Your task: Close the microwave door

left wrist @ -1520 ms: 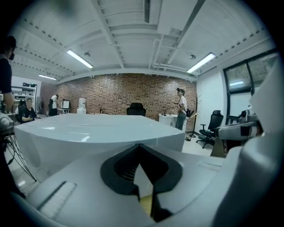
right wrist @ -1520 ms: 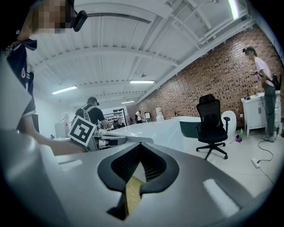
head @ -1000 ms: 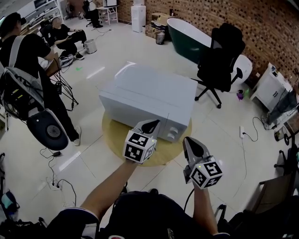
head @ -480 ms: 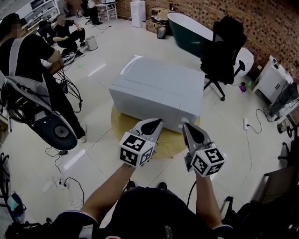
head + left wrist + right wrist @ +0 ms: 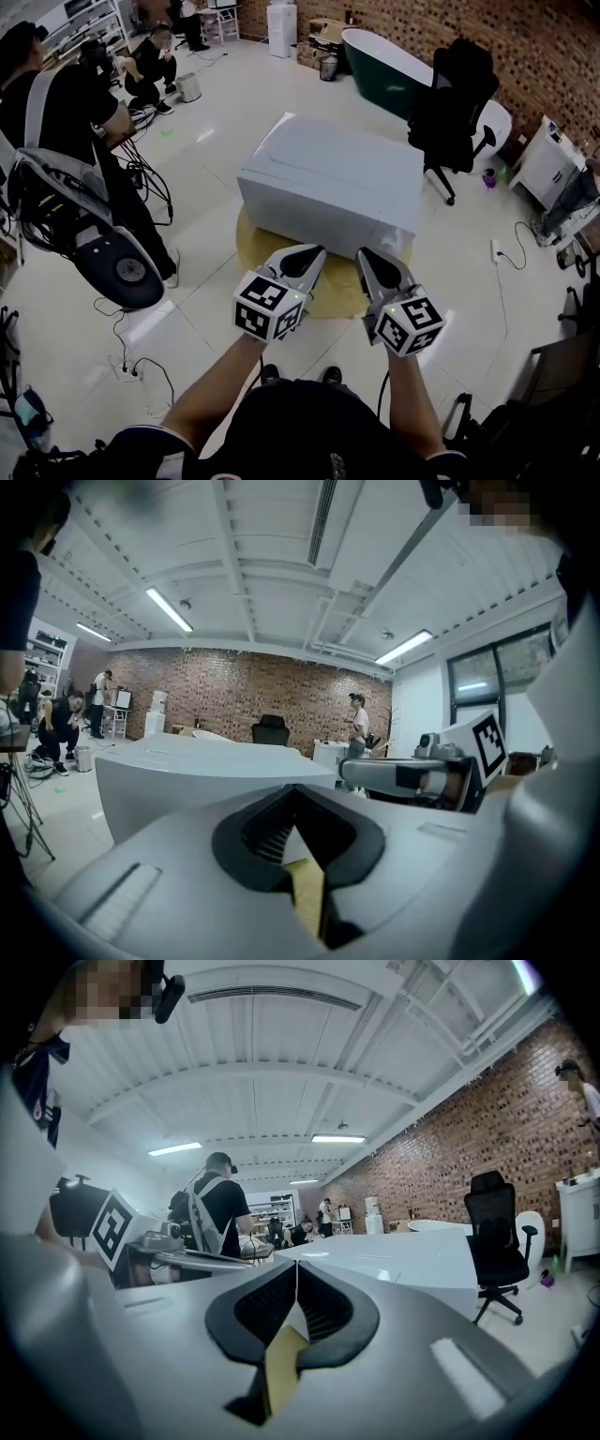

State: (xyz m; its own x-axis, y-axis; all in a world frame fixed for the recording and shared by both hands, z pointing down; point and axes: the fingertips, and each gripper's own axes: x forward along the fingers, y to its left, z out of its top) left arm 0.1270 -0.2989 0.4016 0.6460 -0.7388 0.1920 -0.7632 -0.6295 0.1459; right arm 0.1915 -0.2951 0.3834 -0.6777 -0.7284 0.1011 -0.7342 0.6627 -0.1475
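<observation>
Looking down from the head view, I have the microwave (image 5: 328,178) sitting on the round tabletop (image 5: 339,286) and covering most of it, with its front toward the near edge where I stand. No door swings out from the body. The front reads as one flush face, so I judge the door to be already against the frame or very nearly so. Whether the latch has caught I cannot tell from this steep angle.

Both grippers hang over the near edge of the tabletop, just beside the microwave's front and side by side. The left gripper (image 5: 302,255) has its jaws brought together at the tips with nothing between them. In its own view only the yellow tabletop shows through the hollow behind the tips (image 5: 298,794). The right gripper (image 5: 361,251) is the same, tips meeting and empty (image 5: 296,1265).

To finish well, I would keep the jaws together and use them as a blunt pusher. I'd set the tips on the door's free side, not near the hinge, and press straight toward the far edge of the tabletop. Pushing slowly should stop the box sliding, and the other gripper could steady the casing if it creeps.
</observation>
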